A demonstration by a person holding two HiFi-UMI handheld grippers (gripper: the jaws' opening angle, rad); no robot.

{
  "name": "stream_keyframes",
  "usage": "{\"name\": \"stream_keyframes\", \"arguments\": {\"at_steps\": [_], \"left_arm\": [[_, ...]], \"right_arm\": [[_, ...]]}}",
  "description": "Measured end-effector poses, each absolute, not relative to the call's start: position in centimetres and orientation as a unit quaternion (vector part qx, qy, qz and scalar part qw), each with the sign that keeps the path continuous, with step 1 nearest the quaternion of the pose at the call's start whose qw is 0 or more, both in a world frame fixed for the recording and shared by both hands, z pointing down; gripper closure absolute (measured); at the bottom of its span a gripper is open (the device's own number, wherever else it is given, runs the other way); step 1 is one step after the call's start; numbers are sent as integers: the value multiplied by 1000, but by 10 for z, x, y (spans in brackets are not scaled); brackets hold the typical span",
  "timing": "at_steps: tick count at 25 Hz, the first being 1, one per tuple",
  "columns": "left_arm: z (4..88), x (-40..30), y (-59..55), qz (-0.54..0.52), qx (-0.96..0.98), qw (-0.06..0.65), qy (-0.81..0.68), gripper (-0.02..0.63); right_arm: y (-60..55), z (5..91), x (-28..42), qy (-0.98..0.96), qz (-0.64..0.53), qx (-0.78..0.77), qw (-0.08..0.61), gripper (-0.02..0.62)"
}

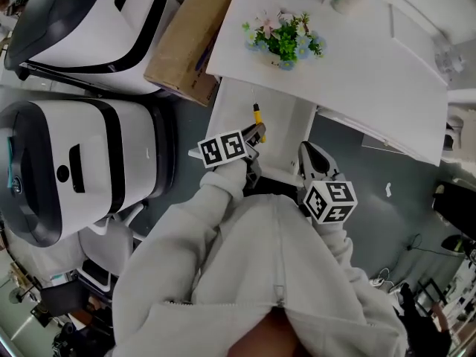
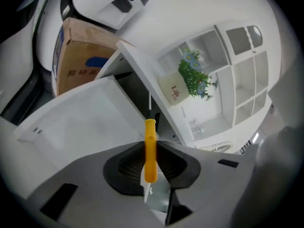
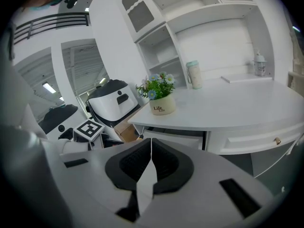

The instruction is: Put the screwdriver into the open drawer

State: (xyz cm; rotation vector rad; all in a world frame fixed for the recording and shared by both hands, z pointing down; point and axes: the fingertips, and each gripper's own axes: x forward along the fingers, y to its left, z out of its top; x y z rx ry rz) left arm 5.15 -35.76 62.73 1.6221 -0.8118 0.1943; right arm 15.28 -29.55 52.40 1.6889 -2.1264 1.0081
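Yellow plastic marks the task's thing in the head view: the screwdriver (image 1: pixel 257 116) sticks out of the left gripper (image 1: pixel 258 134) over the open drawer (image 1: pixel 286 125), which is pulled out from under the white desk (image 1: pixel 357 65). The drawer floor that shows looks bare. The right gripper (image 1: pixel 316 162) hangs beside it, near the drawer's front. On the desk a flower pot (image 1: pixel 282 42) holds a small plant, and a cardboard box (image 1: pixel 190 36) stands beside the desk, its contents hidden.

From the left gripper view, the left gripper (image 2: pixel 151 151) is clamped on the screwdriver (image 2: pixel 150 132) by its handle, the thin shaft pointing on toward the dark gap under the desk top. The drawer (image 2: pixel 76 122) lies tilted across the picture, with nothing visible in it. I judge the main risk to be the long shaft striking the desk edge or the drawer wall, which could twist the round handle in the pads. Letting go too high or off to one side might send it bouncing out onto the floor.

Seen from the right gripper view, the right gripper (image 3: pixel 150 141) has its jaws together on nothing. The flower pot (image 3: pixel 162 106) and a lidded cup (image 3: pixel 194 75) stand on the desk.
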Motion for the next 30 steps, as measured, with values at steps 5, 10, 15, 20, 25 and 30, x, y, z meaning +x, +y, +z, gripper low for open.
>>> {"name": "stream_keyframes", "arguments": {"at_steps": [5,10,15,20,25,30], "left_arm": [[655,61,-364,81,660,652,-363,522],[683,77,-366,90,617,692,-364,522],[705,99,-366,122,608,700,-354,522],[734,119,-361,146,587,717,-347,522],[758,140,-363,151,578,727,-339,522],[767,159,-369,130,585,726,-336,522]], "right_arm": [[-300,531,160,-726,352,576,129,563],[-304,539,167,-723,360,573,136,563],[-310,544,178,-718,365,576,140,563],[-315,549,184,-716,367,575,150,563],[-320,556,187,-717,366,572,157,563],[-312,564,184,-714,375,567,166,563]]}}
